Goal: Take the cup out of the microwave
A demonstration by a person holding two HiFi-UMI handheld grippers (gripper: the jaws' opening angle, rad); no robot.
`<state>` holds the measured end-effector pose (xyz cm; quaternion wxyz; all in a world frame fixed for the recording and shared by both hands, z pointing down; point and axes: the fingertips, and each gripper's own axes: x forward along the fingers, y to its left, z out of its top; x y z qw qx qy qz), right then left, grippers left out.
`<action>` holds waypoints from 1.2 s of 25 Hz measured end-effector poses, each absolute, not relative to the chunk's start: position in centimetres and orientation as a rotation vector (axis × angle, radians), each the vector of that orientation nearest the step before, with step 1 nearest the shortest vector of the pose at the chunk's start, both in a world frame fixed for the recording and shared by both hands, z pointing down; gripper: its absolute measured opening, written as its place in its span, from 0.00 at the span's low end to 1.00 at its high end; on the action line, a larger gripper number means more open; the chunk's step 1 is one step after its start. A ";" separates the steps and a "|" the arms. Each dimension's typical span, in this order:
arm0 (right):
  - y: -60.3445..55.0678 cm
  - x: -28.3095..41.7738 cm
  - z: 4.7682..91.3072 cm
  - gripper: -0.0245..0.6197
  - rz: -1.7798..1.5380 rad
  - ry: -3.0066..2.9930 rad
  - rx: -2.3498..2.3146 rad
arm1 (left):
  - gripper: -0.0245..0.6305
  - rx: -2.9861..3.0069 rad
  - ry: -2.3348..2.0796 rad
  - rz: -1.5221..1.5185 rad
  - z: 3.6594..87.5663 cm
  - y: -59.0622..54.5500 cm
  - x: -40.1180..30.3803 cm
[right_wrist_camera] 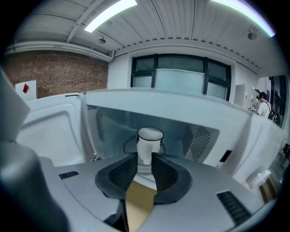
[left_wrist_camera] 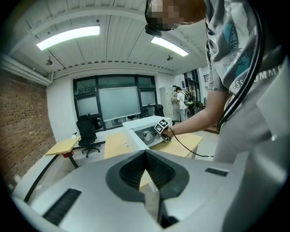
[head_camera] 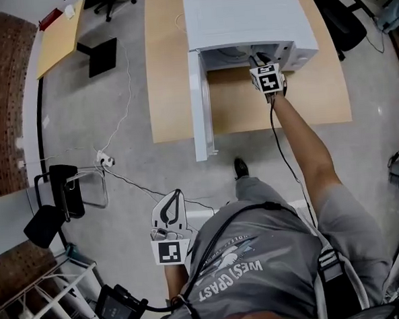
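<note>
The microwave (head_camera: 245, 18) is sitting at the 12 o'clock end of the wooden table (head_camera: 174, 69). Its door (head_camera: 201, 105) is swinging out wide toward 6 o'clock, its far edge overhanging the table's near edge. The right gripper (head_camera: 259, 59) is reaching into the open cavity, with the door standing well clear at its 9 o'clock. A bare strip of table is lying just under the arm, in front of the opening.

In the right gripper view, the white cup (right_wrist_camera: 149, 142) is standing upright on the glass turntable (right_wrist_camera: 144, 170) at the cavity's centre, its handle pointing back at the camera. The jaws are standing a narrow gap apart and appear to be pinching that handle, one pad against each side. Free space is showing around the cup, out to the left wall at 9 o'clock and the perforated wall (right_wrist_camera: 199, 140) at 3 o'clock.

The left gripper (head_camera: 175, 201) is hanging low at 7 o'clock beside the person's body, over the floor. Its jaws are pressing together at the tips with nothing between them.
</note>
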<state>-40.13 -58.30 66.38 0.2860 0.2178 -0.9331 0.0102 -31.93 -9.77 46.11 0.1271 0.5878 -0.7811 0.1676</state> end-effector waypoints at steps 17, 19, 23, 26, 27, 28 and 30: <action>-62.2 -44.9 70.9 0.15 0.124 -2.443 0.588 | 0.10 1.544 -2.285 0.352 47.6 -12.8 -33.8; -61.3 -44.6 70.6 0.15 0.143 -2.462 0.554 | 0.10 1.557 -2.285 0.361 47.5 -12.8 -33.7; -58.8 -43.0 69.8 0.15 0.158 -2.487 0.494 | 0.10 1.575 -2.294 0.384 47.1 -12.4 -33.4; -56.3 -41.1 68.9 0.15 0.174 -2.503 0.460 | 0.10 1.596 -2.292 0.371 46.8 -11.9 -32.5; -55.3 -40.3 68.6 0.15 0.182 -2.506 0.451 | 0.10 1.607 -2.288 0.363 46.8 -11.6 -32.1; -54.3 -39.3 68.3 0.15 0.188 -2.511 0.447 | 0.10 1.621 -2.286 0.357 46.8 -11.4 -31.8; -52.6 -37.2 67.1 0.15 0.190 -2.527 0.449 | 0.10 1.660 -2.283 0.348 46.9 -10.8 -31.3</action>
